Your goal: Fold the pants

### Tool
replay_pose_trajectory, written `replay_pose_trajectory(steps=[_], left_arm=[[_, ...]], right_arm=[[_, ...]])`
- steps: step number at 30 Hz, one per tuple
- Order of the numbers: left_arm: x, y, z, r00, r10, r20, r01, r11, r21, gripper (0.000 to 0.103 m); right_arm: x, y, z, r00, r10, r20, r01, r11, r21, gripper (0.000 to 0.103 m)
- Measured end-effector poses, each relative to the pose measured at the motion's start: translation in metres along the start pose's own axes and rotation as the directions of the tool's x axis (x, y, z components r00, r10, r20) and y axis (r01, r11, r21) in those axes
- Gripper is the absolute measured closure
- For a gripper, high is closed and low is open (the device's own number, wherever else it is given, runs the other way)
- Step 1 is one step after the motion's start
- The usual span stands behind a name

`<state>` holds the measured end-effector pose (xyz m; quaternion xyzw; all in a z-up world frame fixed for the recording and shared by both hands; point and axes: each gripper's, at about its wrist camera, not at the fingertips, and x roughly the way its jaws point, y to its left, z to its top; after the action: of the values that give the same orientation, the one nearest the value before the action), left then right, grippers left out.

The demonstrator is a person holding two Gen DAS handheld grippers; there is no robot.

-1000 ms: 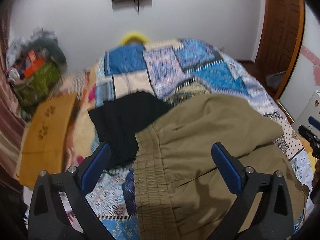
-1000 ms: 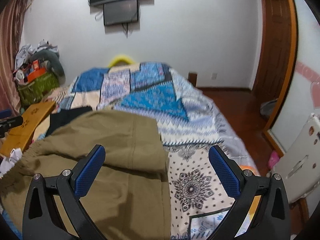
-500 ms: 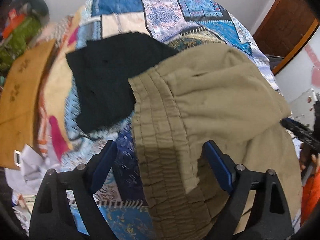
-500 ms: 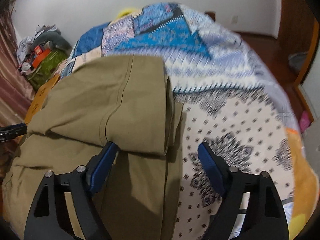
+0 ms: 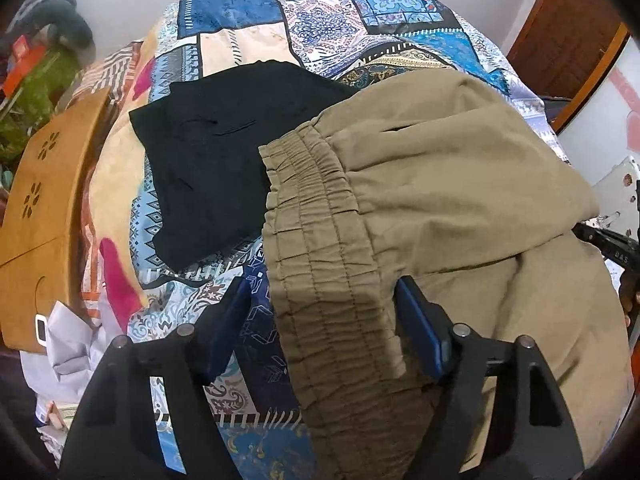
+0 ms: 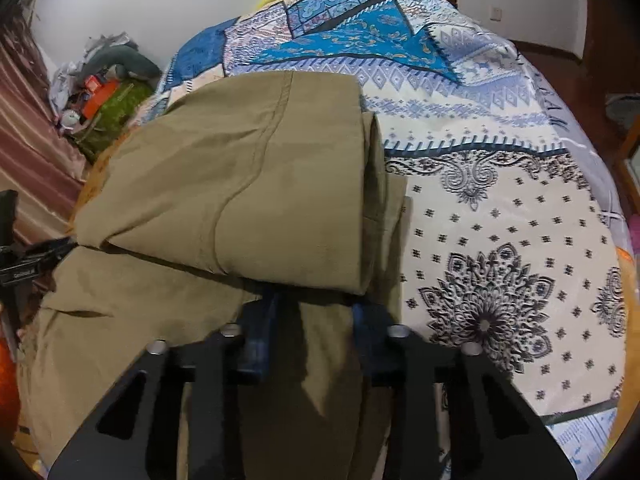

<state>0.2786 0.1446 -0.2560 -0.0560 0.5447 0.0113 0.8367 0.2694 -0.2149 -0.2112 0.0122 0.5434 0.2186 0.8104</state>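
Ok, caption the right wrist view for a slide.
Right gripper shut on folded khaki pants lying on a patterned bedspread.

You have one pair of olive pants [image 5: 460,184] and one black garment [image 5: 224,160] lying on one bed [image 5: 332,28]. One wooden board [image 5: 44,208] sits beside it, and you hold two hand-held grippers: left hand-held gripper [image 5: 324,320], right hand-held gripper [image 6: 316,316]

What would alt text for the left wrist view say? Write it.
Olive pants lie half folded on a patchwork bedspread, their elastic waistband between the closing jaws of the left gripper. A black garment lies beside them.
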Motion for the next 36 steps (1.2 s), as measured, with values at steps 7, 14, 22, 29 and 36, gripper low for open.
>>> replay_pose_trajectory(steps=[7,14,22,29,36], left_arm=[[-0.010,-0.004,0.002,1.000,0.019,-0.012,-0.018,0.999,0.032,0.027],[-0.023,-0.005,0.018,1.000,0.003,0.028,-0.004,1.000,0.009,0.015],[0.014,-0.005,0.035,0.996,-0.062,-0.071,0.061,0.998,-0.024,0.011],[0.025,0.003,0.031,0.981,-0.163,-0.103,0.156,0.986,-0.066,0.011],[0.012,-0.015,0.031,0.997,-0.067,-0.024,0.068,0.997,0.046,0.031]], right_arm=[[-0.005,0.015,0.003,0.996,-0.092,-0.004,0.091,0.992,-0.091,0.091],[-0.033,0.001,0.007,0.996,-0.038,0.081,0.040,0.999,-0.029,0.039],[-0.024,0.005,0.022,0.994,0.022,0.106,-0.021,1.000,-0.017,0.040],[0.000,0.012,0.028,0.996,0.085,0.041,-0.084,0.996,-0.042,0.066],[-0.016,0.017,0.028,0.988,0.052,0.147,-0.038,0.994,-0.100,0.091]])
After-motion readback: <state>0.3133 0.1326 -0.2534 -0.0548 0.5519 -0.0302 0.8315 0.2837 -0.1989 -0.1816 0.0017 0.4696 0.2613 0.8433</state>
